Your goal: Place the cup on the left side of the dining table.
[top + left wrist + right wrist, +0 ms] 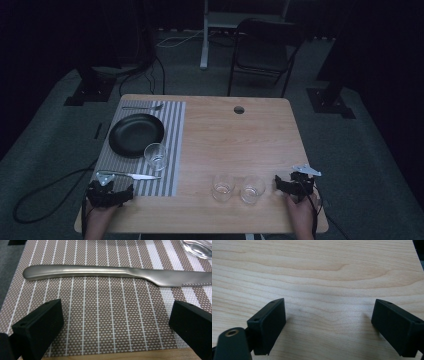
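Your left tool (110, 194) rests at the near left corner of the wooden surface (235, 135), at about 7 o'clock, on the near edge of a striped grey placemat (172, 150). In the left gripper view its two black jaws stand wide apart with nothing between them, and a steel knife (100, 273) lies flat across the mat just beyond them, handle toward 9 o'clock and blade toward 3 o'clock, apart from both jaws. In the high view that knife (135, 175) lies along the near part of the mat, just past your left tool. Your right tool (295, 185) sits at about 5 o'clock near the right edge of the surface, and in the right gripper view its jaws are also spread wide, holding nothing, over bare wood grain. Two empty clear glasses (237, 188) stand upright side by side on the bare wood, just to the 9 o'clock side of your right tool, near each other but whether touching is unclear. A third clear glass (155, 156) stands upright on the mat, just beside the near right rim of a round black plate (136, 134). A fork (143, 107) lies at the far end of the mat, at 12 o'clock from the plate. A round hole (239, 109) marks the far side of the surface.
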{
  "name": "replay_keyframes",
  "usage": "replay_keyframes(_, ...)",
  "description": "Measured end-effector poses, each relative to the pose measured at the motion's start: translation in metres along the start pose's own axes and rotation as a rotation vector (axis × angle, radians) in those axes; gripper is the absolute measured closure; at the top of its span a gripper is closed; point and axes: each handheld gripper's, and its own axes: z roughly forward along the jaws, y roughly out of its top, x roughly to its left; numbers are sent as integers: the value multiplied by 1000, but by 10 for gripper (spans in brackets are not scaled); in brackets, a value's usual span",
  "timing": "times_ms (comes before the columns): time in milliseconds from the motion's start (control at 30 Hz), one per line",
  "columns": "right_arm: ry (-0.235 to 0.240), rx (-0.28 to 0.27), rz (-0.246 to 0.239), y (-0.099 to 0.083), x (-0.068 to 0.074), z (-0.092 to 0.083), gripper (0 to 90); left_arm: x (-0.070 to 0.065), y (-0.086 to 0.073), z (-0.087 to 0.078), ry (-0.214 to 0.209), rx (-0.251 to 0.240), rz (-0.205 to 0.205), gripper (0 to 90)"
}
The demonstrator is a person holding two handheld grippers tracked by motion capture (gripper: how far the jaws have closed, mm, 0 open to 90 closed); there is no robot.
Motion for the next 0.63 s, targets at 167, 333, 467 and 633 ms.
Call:
replay_keyframes(167,0,0,0,0,0,0,118,0,0,-1,-3,2,0,1)
replay_keyframes(333,0,0,0,0,0,0,118,2,-1,-1,-13,3,15,1)
replay_keyframes(467,0,0,0,0,0,0,118,2,-1,-1,-17,3,17,2)
replay_keyframes(633,0,0,0,0,0,0,118,3,-1,-1,-21,3,21,1)
